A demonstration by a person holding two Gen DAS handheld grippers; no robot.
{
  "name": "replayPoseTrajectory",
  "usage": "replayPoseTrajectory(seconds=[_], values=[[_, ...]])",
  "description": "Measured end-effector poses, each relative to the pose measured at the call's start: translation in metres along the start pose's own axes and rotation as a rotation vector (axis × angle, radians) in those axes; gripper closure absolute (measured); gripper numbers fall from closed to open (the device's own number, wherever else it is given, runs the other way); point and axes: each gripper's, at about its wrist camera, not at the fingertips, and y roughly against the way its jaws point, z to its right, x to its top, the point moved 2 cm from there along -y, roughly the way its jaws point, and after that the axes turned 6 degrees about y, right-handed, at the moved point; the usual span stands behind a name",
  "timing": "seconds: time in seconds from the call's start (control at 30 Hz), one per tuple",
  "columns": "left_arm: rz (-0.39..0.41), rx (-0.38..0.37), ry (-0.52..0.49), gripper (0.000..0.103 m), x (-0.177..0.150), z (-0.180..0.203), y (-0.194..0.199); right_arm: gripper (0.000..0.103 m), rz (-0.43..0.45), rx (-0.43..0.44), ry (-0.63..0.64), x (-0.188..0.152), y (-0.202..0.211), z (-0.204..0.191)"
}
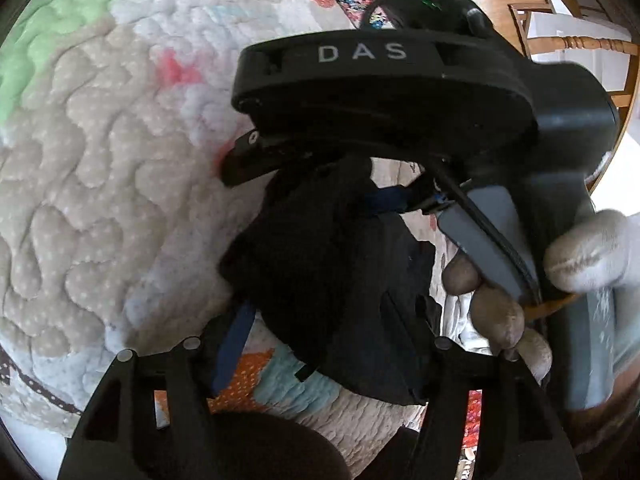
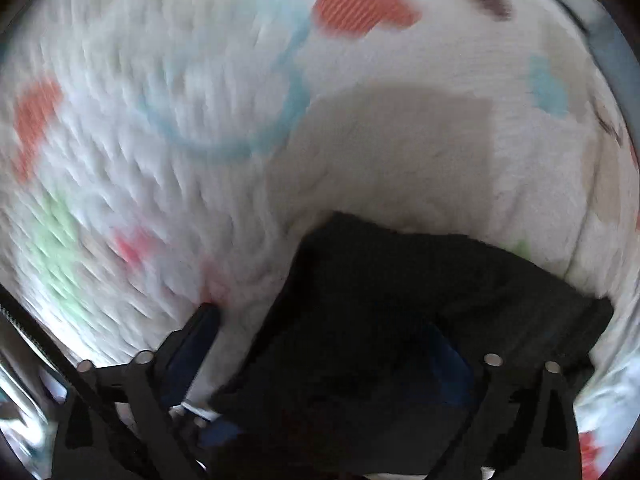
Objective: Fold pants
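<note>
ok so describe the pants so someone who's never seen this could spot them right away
Start from the quilt, a white puffy bedcover with orange, blue and green patches that fills both views. The pants are the bunched black cloth on it, near the right gripper's fingers. They are the only dark, plain fabric there.

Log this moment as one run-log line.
task: fold pants | black pants bunched over quilt | left tongs open around pants | right tongs open around pants | right view blurred

white letters "DAS" on the black body of the right gripper (image 1: pixel 394 196)
</note>
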Motion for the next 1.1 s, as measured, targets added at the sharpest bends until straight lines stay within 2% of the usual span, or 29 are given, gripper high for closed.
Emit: replayPoseTrajectory(seconds=[0.03,0.07,0.1,0.13,0.17,0.3,0.37,0.6,0.77,1.0,1.1], values=[[-0.010,-0.009,0.011,0.047,0.002,0.000,-0.001,0.004,-0.008,-0.001,0.010,0.000,0.001,0.001],[-0.022,-0.020,0.019,0.077,0.003,0.000,-0.003,0.012,-0.004,-0.017,0.036,-0.002,0.005,0.002],[-0.059,-0.039,0.036,0.090,0.004,-0.002,-0.009,0.023,0.005,-0.036,0.055,-0.004,0.010,0.002],[-0.069,-0.047,0.047,0.089,0.006,-0.003,-0.011,0.028,0.018,-0.048,0.069,-0.007,0.014,0.003],[-0.065,-0.049,0.044,0.089,0.004,-0.002,-0.009,0.040,0.043,-0.064,0.078,-0.013,0.021,0.005],[-0.055,-0.069,0.007,0.090,0.001,0.014,-0.004,0.055,0.127,-0.017,0.072,-0.034,0.039,0.015],[-0.049,-0.080,-0.027,0.090,0.002,0.028,-0.001,0.058,0.172,0.008,0.064,-0.046,0.051,0.021],[-0.067,-0.109,-0.172,0.090,-0.018,0.094,-0.002,0.062,0.347,0.099,0.025,-0.111,0.108,0.062],[-0.123,-0.087,-0.299,0.090,-0.049,0.155,-0.036,0.063,0.454,0.154,-0.072,-0.169,0.131,0.129],[-0.240,-0.008,-0.459,0.089,-0.103,0.218,-0.116,0.063,0.547,0.271,-0.291,-0.240,0.104,0.237],[-0.288,0.051,-0.507,0.088,-0.124,0.219,-0.135,0.063,0.558,0.324,-0.398,-0.264,0.074,0.279]])
